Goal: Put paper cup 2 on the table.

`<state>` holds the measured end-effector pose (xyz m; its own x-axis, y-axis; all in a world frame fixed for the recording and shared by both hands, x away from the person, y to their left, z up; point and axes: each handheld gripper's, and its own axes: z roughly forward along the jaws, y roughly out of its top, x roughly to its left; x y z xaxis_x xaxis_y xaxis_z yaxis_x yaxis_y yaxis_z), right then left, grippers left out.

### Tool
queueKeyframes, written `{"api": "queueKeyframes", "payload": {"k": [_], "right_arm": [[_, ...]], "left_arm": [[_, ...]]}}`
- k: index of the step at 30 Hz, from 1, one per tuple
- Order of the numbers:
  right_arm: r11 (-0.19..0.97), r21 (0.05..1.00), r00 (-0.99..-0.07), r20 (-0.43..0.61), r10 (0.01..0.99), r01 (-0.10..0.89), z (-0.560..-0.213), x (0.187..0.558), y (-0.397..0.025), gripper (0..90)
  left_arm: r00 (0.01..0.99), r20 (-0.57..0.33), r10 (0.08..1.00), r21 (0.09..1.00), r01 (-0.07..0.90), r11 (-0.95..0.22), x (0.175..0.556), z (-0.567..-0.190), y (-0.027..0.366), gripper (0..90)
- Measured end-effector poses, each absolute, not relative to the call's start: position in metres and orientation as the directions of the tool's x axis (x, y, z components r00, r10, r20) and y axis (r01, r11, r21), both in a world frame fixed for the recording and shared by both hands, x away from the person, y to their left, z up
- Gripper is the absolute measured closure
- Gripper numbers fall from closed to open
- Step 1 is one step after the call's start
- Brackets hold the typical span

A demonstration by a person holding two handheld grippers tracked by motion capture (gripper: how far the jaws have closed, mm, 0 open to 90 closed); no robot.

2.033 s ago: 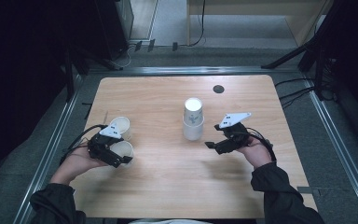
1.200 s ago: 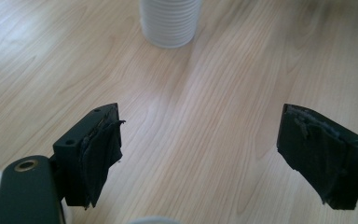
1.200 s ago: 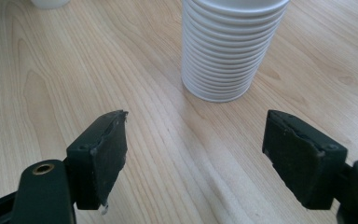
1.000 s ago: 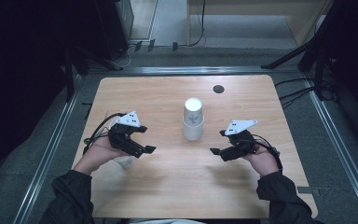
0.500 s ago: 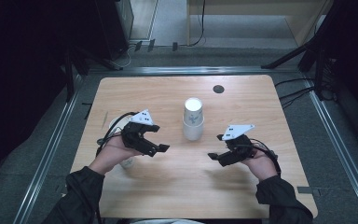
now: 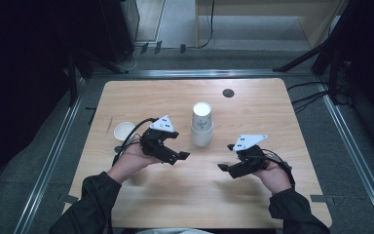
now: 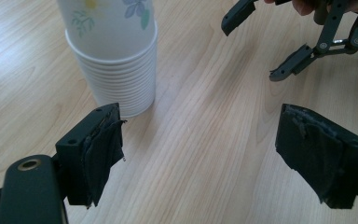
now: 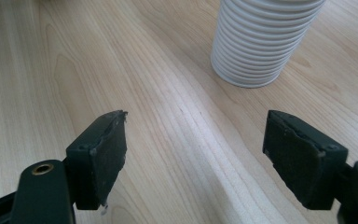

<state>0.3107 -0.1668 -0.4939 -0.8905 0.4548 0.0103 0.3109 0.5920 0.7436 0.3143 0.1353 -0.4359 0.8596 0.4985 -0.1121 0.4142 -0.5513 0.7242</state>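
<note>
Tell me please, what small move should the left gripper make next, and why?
Probably ease the left gripper forward toward the stack of cups so the top cup sits between its jaws. They stand wide open and empty, the stack is just ahead and slightly aside, and one single cup stands apart at the table's left.

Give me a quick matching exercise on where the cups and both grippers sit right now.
Things:
1. stack of cups
2. single cup
3. left gripper
4. right gripper

Places:
A. open, low and right of the stack
B. table middle, upside down
C. open, low and left of the stack
D. upright, near the left edge

Pairs: 1-B, 2-D, 3-C, 4-A
</note>
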Motion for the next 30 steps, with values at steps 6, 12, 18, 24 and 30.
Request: {"api": "queueKeyframes", "payload": {"k": [6, 12, 18, 24, 30], "right_arm": [[0.588, 0.744, -0.892, 0.024, 0.452, 0.318, -0.495, 0.306, -0.164, 22.0], [0.592, 0.746, -0.899, 0.02, 0.438, 0.305, -0.495, 0.302, -0.162, 21.8], [0.585, 0.75, -0.901, 0.034, 0.432, 0.309, -0.494, 0.3, -0.161, 21.8], [0.597, 0.743, -0.91, 0.035, 0.414, 0.3, -0.494, 0.298, -0.156, 21.8], [0.606, 0.739, -0.913, 0.031, 0.406, 0.294, -0.494, 0.299, -0.157, 21.7]], "left_arm": [[0.857, -0.117, 0.502, 0.722, 0.42, -0.55, 0.312, -0.437, 0.123, 15.2], [0.866, -0.12, 0.486, 0.73, 0.408, -0.548, 0.309, -0.44, 0.114, 15.4], [0.855, -0.143, 0.499, 0.741, 0.427, -0.518, 0.305, -0.445, 0.107, 15.4], [0.858, -0.116, 0.501, 0.726, 0.418, -0.547, 0.302, -0.45, 0.101, 15.4], [0.86, -0.1, 0.5, 0.709, 0.414, -0.571, 0.302, -0.456, 0.098, 15.3]]}}
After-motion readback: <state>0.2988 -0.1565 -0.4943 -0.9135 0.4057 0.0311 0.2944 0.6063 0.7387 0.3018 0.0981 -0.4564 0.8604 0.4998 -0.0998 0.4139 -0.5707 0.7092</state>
